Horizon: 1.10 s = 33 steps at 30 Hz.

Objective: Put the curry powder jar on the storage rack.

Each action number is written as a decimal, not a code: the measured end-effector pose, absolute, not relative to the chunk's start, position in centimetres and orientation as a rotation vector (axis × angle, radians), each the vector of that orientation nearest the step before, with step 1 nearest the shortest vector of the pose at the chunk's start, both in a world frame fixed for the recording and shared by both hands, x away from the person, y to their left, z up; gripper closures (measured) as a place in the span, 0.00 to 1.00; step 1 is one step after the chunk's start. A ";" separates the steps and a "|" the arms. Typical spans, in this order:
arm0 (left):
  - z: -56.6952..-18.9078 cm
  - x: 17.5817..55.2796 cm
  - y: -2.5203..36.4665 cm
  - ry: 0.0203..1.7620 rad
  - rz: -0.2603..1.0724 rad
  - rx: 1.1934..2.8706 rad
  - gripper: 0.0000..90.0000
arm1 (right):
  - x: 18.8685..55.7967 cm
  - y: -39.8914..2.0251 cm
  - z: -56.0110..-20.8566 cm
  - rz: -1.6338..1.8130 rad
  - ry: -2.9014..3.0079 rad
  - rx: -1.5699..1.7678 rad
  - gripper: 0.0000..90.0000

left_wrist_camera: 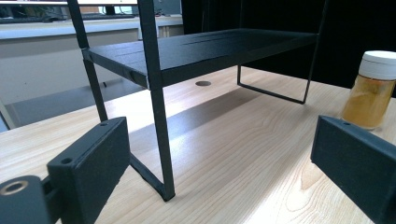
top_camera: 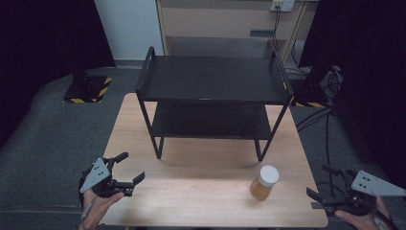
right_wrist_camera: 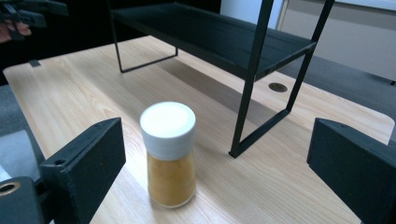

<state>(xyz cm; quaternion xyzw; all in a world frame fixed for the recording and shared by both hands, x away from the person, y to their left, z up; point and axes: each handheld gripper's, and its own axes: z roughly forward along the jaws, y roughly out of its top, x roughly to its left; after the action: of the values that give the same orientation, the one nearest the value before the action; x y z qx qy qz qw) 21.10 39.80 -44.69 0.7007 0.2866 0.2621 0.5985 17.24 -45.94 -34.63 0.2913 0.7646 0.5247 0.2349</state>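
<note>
One jar point(top_camera: 264, 182) stands upright on the tabletop point(top_camera: 201, 191), toward its near right corner. It is clear with a white screw cap, and it is filled nearly to the cap with an orange-yellow powder or granules; which of the two cannot be told. One black metal rack point(top_camera: 210, 103) with two shelves stands across the middle and far part of the tabletop, its thin legs resting on the wood. Both shelves are bare. The jar sits just in front of the rack's near right leg, apart from it.

At the near left corner of the tabletop, a hand holds the left gripper point(top_camera: 128, 168) with its jaws spread wide and nothing between them. The jar lies well apart from it, off to its right across the front of the tabletop. In the left gripper view, the jar point(left_wrist_camera: 373, 91) shows beyond the right-hand jaw, and the rack's near left leg stands between the two jaws.

At the near right edge of the tabletop, another hand holds the right gripper point(top_camera: 320, 183), its jaws also spread wide and empty. The jar stands near it, just to its left. In the right gripper view, the jar point(right_wrist_camera: 169, 156) stands between the two open jaws, closer to the left-hand one and touching neither.
</note>
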 end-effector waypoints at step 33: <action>-44.7 21.0 39.7 0.674 0.613 1.642 0.04 | 25.7 -41.0 -40.9 1.510 2.339 0.670 0.10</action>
<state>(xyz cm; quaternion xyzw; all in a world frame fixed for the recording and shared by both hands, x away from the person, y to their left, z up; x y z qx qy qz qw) 21.00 39.68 -44.66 0.7056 0.2896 0.2633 0.5907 25.70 -41.02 -40.91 0.2318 0.8089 0.5222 0.1386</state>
